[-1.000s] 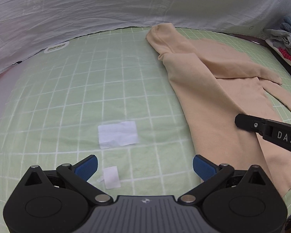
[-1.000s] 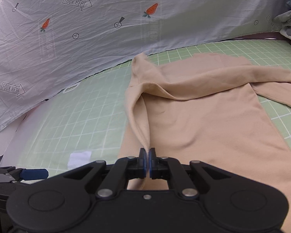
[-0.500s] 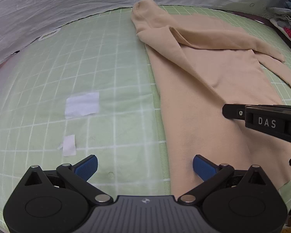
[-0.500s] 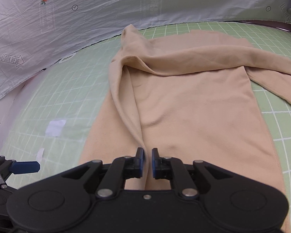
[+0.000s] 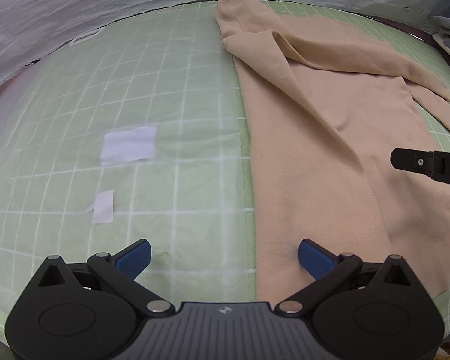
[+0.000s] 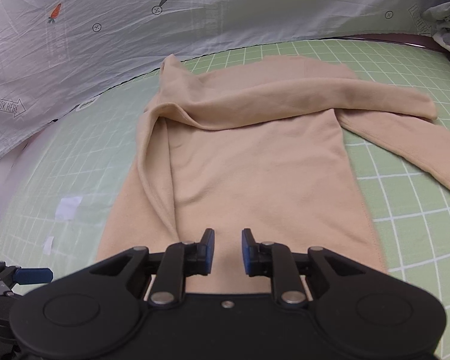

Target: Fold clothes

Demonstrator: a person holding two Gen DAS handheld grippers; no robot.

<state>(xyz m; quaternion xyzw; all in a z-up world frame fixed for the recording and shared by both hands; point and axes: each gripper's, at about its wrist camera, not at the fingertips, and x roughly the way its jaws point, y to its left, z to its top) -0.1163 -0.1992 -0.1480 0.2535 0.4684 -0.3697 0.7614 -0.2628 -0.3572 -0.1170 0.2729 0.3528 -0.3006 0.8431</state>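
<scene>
Sweater [image 6: 255, 165]: the right gripper [image 6: 227, 250], which a second ago pinched the folded-in side edge, has let go and now stands spread just above the hem. That edge lies as a ridge on the body. The left gripper [image 5: 225, 256] hangs wide open at the sweater's left edge, over the mat [image 5: 165, 90]. One side fold looks finished; the sleeve [image 6: 390, 144] beyond the sweater's far side is still out.

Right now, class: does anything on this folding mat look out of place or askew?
Two white paper scraps lie on the green mat beside the beige top; its folded-in sleeve slants and overhangs the right edge.
</scene>
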